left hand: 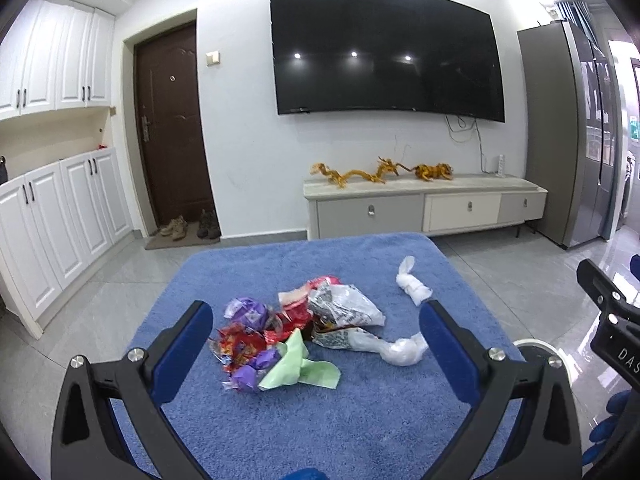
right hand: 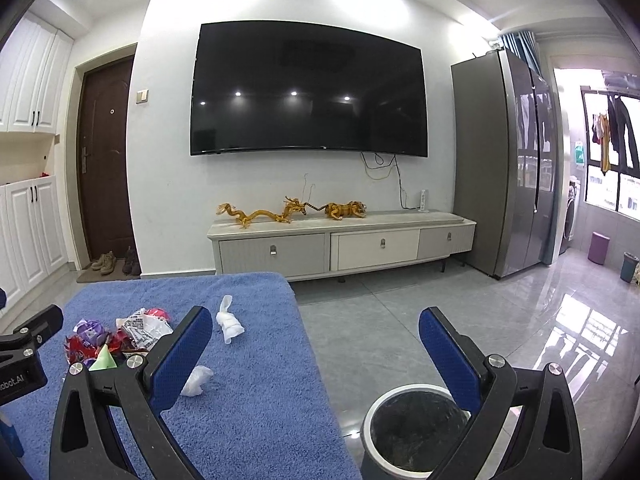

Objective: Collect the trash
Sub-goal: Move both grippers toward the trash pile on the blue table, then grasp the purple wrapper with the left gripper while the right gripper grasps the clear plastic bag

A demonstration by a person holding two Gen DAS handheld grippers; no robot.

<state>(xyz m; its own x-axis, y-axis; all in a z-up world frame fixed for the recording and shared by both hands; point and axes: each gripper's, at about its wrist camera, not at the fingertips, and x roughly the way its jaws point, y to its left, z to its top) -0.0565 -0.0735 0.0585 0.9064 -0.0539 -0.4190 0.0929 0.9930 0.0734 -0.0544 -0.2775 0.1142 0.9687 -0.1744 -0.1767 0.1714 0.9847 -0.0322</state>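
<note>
left gripper (left hand: 316, 332): jaws spread wide, nothing in them, hanging over the wrapper pile
right gripper (right hand: 316, 344): jaws spread too, empty, out past the table edge above the bin
trash: crumpled wrappers (left hand: 296, 332) heaped mid-table on the blue towel (left hand: 360, 420), two white tissue wads (left hand: 412, 280) just beside them
trash bin (right hand: 416, 432): on the floor right by the table, dark liner inside

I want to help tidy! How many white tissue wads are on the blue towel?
2: one twisted tissue wad lies alone toward the towel's far right; the other wad sits nearer, touching the wrapper pile. More could hide beneath it.
</note>
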